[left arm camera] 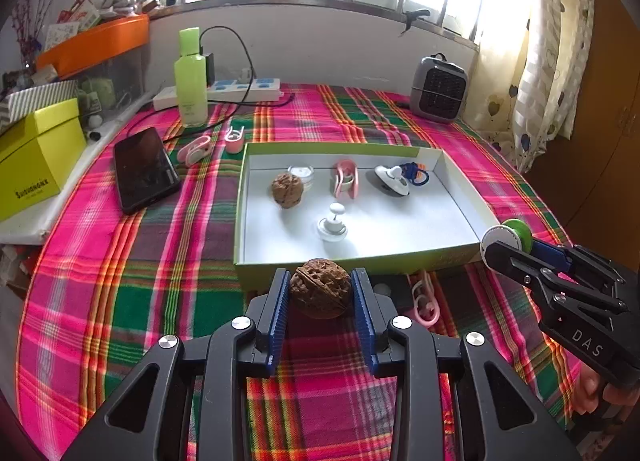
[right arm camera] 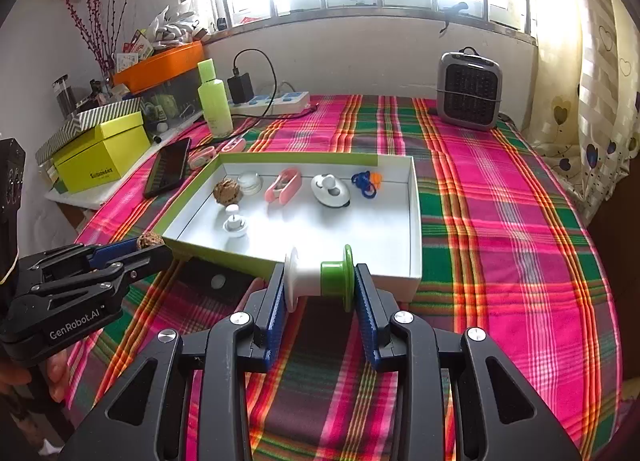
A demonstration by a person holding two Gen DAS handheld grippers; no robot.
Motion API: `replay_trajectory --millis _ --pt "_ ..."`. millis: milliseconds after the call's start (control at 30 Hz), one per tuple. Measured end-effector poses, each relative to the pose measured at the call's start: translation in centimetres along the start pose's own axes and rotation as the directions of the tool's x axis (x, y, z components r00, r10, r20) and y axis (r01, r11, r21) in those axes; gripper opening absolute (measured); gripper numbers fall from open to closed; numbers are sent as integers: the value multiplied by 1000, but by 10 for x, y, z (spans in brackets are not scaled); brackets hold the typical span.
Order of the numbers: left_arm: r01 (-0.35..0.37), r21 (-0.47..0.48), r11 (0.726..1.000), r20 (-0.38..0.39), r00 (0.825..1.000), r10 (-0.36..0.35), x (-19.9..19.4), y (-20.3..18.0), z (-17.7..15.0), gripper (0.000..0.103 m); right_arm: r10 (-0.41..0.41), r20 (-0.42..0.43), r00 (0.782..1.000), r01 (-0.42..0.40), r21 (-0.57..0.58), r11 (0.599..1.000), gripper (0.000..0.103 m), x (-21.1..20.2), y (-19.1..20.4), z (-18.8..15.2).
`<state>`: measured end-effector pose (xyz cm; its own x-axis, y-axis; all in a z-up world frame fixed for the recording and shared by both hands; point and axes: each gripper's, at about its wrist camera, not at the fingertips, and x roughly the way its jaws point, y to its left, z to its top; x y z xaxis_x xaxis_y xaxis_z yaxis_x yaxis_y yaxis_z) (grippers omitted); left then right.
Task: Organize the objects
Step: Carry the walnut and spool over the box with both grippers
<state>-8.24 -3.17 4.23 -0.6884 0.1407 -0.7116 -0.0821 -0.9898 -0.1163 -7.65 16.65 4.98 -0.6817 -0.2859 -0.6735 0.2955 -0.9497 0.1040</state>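
Left gripper (left arm camera: 321,293): clamped on a walnut (left arm camera: 320,288), up off the plaid cloth (left arm camera: 132,293), just short of the tray's near wall.
Tray (left arm camera: 256,273): second walnut (left arm camera: 287,190) and small bits inside.
Right gripper (right arm camera: 319,286): pinching a white-and-green spool (right arm camera: 318,276) over the tray's near corner.

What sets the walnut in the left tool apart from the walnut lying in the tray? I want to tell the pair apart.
The walnut in the left tool is clamped between the blue pads, clear of the cloth; the walnut in the tray rests free on the white floor. The held one is outside the tray, before its near wall; the other lies at the back left, beside a small clear jar. Both are brown, wrinkled and look alike in size.
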Motion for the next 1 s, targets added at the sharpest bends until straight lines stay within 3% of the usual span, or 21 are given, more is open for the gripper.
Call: replay_trajectory --millis 567,1000 --pt "28 29 999 2 1000 -28 22 -26 26 29 -10 -3 1000 10 -10 1000 34 18 -29 24" --pt "21 31 999 -20 1000 -21 47 -34 38 29 -3 -56 998 2 -20 1000 34 55 -41 43"
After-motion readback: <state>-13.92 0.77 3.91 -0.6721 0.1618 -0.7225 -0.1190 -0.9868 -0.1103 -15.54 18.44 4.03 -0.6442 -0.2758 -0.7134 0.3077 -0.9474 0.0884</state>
